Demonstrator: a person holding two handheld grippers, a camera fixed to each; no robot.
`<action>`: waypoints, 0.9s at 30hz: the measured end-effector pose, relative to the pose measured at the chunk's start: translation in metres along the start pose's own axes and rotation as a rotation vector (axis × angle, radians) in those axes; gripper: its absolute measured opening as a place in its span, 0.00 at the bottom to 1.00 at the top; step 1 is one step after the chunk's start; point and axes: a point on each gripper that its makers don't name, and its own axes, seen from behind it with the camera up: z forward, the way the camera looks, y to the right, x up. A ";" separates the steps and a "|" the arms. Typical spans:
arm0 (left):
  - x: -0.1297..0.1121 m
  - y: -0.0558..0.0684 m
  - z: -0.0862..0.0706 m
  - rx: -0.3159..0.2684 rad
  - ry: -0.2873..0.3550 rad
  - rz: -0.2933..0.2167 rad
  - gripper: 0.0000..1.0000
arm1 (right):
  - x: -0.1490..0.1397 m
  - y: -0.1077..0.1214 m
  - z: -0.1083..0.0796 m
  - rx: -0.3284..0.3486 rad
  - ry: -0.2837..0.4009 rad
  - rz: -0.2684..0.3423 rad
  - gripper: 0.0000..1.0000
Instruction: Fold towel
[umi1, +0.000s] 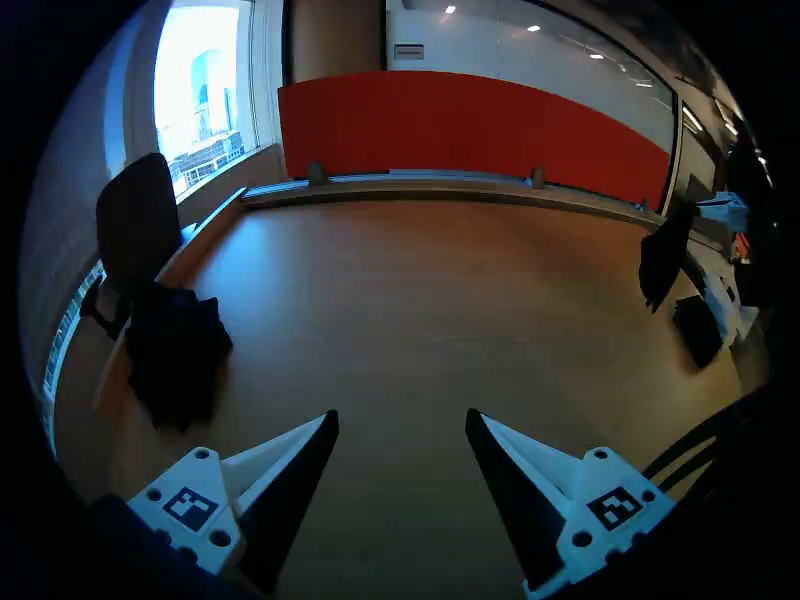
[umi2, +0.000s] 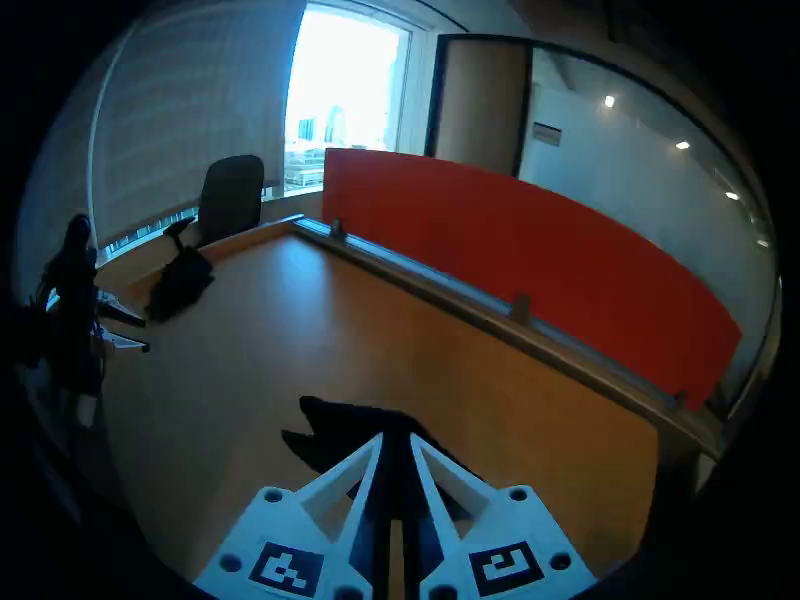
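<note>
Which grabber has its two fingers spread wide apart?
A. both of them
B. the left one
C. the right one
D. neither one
B: the left gripper holds its fingers far apart over the bare wooden table, while the right gripper has its fingers nearly together, pinching the edge of the dark towel.

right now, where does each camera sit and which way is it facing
Left gripper view: rides the left gripper, low over the wooden table, facing the red partition; its own jaws show wide open.
Right gripper view: rides the right gripper, looking across the table toward the window; its jaws are closed on a dark towel.
Shared: table, partition, window, black chair.
</note>
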 end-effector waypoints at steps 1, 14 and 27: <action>0.001 0.001 0.001 0.001 0.000 0.000 0.94 | -0.002 0.006 -0.002 -0.006 -0.003 0.000 0.05; 0.004 0.013 0.008 0.007 -0.009 0.012 0.94 | -0.031 0.076 -0.023 -0.071 -0.035 0.033 0.05; 0.005 0.015 0.011 0.019 -0.022 0.023 0.94 | -0.059 0.141 -0.040 -0.133 -0.089 0.049 0.05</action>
